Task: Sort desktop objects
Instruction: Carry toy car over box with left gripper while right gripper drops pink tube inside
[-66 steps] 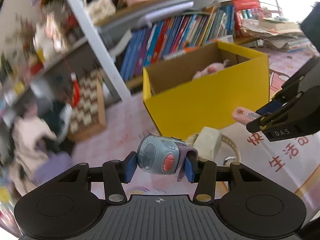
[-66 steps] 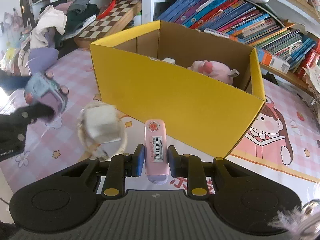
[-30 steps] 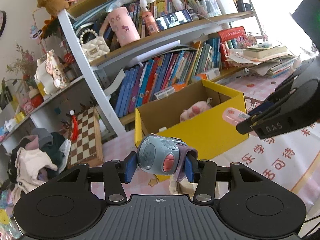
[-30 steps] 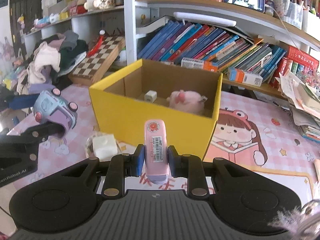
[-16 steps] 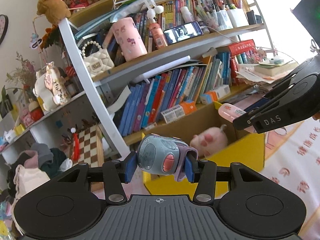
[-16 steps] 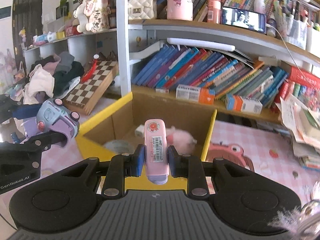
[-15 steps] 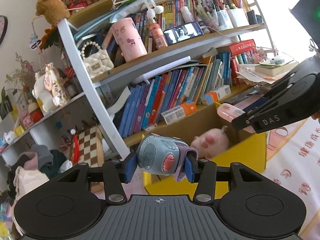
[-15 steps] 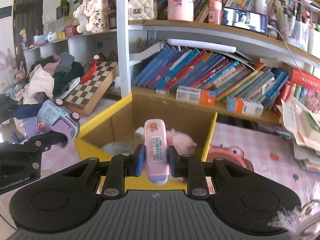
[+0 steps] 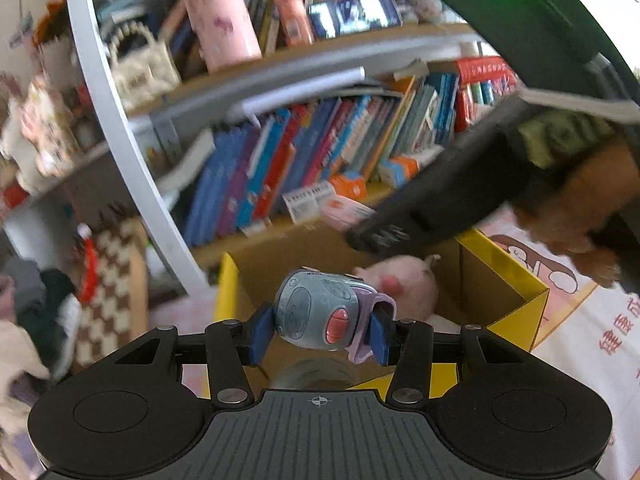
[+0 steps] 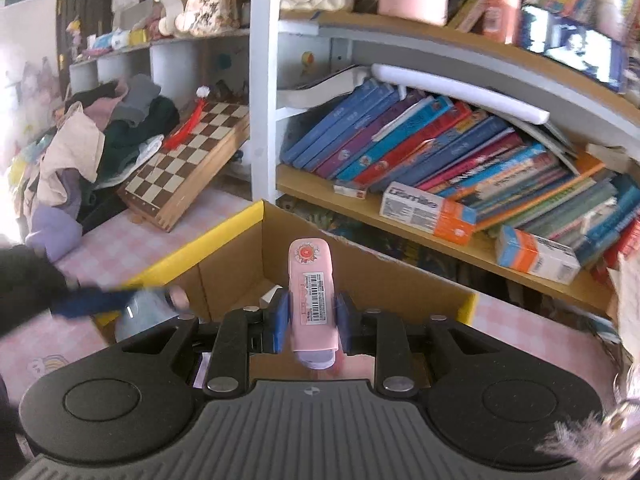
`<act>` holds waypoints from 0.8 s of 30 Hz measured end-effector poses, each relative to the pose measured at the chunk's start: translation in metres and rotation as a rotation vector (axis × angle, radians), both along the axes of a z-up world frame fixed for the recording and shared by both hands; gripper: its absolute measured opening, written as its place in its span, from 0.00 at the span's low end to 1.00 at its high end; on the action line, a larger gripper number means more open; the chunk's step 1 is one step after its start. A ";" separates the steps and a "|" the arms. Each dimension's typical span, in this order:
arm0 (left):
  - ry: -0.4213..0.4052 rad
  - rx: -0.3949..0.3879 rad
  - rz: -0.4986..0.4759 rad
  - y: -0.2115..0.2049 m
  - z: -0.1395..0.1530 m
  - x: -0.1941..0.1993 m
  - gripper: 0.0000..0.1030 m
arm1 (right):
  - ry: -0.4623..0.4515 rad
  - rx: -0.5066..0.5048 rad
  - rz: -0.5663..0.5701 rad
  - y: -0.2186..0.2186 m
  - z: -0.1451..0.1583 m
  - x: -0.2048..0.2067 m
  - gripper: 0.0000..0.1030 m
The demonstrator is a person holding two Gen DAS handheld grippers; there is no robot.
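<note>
My left gripper (image 9: 320, 330) is shut on a grey-blue and purple toy car (image 9: 320, 314), held over the open yellow cardboard box (image 9: 504, 276). A pink plush toy (image 9: 400, 284) lies inside the box. My right gripper (image 10: 312, 316) is shut on a flat pink case (image 10: 312, 292) with a barcode label, above the same yellow box (image 10: 216, 240). In the left wrist view the right gripper (image 9: 376, 236) crosses above the box with the pink case (image 9: 344, 212). In the right wrist view the left gripper (image 10: 96, 300) appears blurred at the box's left wall.
A bookshelf full of books (image 10: 420, 156) stands right behind the box. A chessboard (image 10: 188, 152) leans at the left beside a pile of clothes (image 10: 100, 136). A hand (image 9: 580, 220) holds the right gripper. The pink patterned mat (image 9: 592, 340) lies to the right.
Both grippers have moved forward and now hang over the box's opening, each still holding its object. The views are closer to the shelf and blurred by motion.
</note>
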State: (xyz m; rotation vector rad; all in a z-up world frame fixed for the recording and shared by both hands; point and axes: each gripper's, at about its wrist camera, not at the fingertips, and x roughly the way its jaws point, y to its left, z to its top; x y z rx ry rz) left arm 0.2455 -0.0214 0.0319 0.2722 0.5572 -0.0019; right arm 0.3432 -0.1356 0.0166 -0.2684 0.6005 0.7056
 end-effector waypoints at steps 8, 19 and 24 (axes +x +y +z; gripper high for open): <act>0.122 -0.116 0.024 0.012 -0.010 0.028 0.46 | 0.121 -0.062 0.104 0.029 -0.019 0.042 0.23; 0.237 -0.232 0.036 0.022 -0.023 0.049 0.46 | 0.215 -0.154 0.177 0.057 -0.053 0.060 0.23; 0.267 -0.281 0.041 0.029 -0.026 0.053 0.46 | 0.247 -0.193 0.181 0.060 -0.064 0.066 0.23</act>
